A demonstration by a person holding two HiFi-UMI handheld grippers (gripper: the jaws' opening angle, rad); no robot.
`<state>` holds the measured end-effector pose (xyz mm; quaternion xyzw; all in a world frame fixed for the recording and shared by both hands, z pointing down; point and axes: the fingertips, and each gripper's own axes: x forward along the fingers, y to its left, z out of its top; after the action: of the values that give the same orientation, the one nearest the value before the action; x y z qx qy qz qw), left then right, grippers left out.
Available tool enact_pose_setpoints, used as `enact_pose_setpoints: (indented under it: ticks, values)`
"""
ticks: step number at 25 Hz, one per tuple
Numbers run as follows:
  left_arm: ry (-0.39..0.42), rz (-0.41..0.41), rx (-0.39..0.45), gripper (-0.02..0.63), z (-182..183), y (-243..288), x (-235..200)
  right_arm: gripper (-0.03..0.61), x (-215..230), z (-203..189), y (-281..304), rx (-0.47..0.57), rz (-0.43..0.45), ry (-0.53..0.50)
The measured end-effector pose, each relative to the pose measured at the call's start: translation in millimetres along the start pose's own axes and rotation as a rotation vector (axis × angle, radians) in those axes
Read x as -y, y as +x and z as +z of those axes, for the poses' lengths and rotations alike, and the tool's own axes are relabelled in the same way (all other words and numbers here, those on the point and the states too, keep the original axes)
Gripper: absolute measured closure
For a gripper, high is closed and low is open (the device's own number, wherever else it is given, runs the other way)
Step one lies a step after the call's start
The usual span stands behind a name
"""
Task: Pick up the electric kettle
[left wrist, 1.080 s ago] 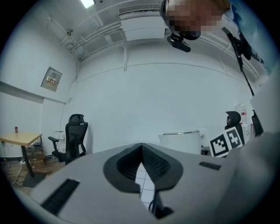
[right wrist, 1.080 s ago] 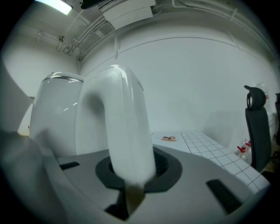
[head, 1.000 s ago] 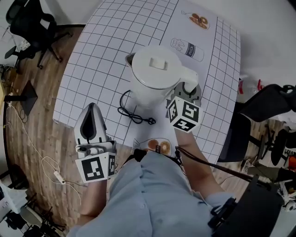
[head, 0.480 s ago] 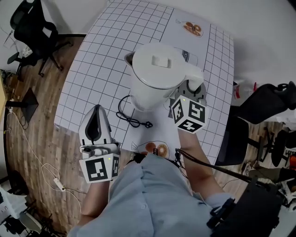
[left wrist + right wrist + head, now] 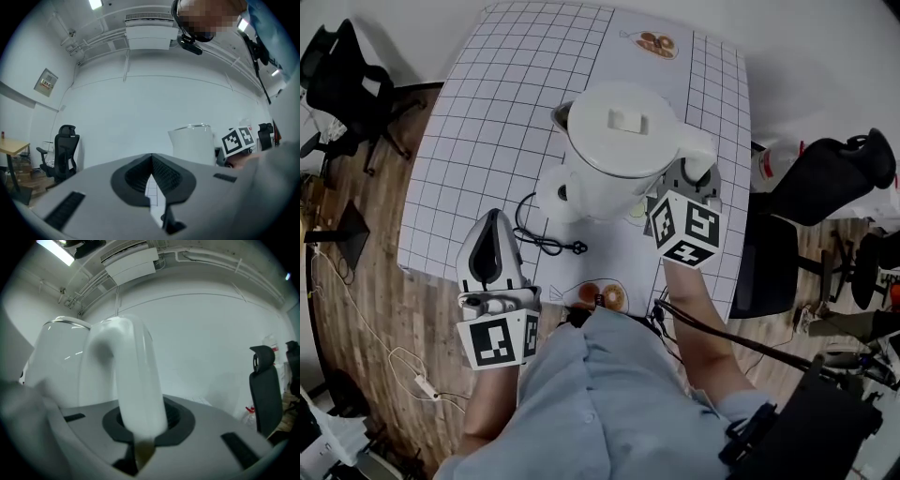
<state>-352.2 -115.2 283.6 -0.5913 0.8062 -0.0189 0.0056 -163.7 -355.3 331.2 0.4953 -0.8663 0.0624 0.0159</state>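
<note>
– Two grippers are showing in the head view. What is the right gripper (image 5: 686,176) doing?

– It is clenching its jaws on the handle (image 5: 701,155) of the white electric kettle (image 5: 619,164). In the right gripper view the curved handle is standing between the two pads, and they are pressing on it from both sides.

– Where is the kettle sitting?

– It is not sitting on its base. It is hanging upright over the middle of the surface (image 5: 487,112), which is wearing a white cloth with a black grid. The round white base (image 5: 553,194) is lying on the cloth and peeking out at the kettle's lower left side. The black cord (image 5: 546,241) is curling from the base toward the near edge.

– Is the lid covering the kettle?

– Yes, the lid (image 5: 623,127) is lying closed on top, and the spout (image 5: 562,114) is pointing away from the handle.

– What is the left gripper (image 5: 490,223) doing?

– It is hovering at the near left edge of the surface, well apart from the kettle. Its jaws are pressing together at the tips, and nothing is lying between them. Its own view is looking level across the cloth, with the kettle showing at the right.

– What is standing around?

– One black office chair (image 5: 347,84) is standing on the wooden floor (image 5: 356,272) at the far left, and another dark chair (image 5: 825,178) is standing just beside the surface's right edge.
</note>
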Motion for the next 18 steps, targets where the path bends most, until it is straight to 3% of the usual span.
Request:
enact_pose_setpoints:
  ticks: [9,18]
  values:
    - [0.001,-0.113,-0.024,0.614,-6,20,50,0.534,72,-14,-31,-0.026,-0.127,0.002]
    - [0.02,-0.181,-0.076,0.614,-19,37,85,0.534,116,-47,-40,-0.066,-0.181,-0.004]
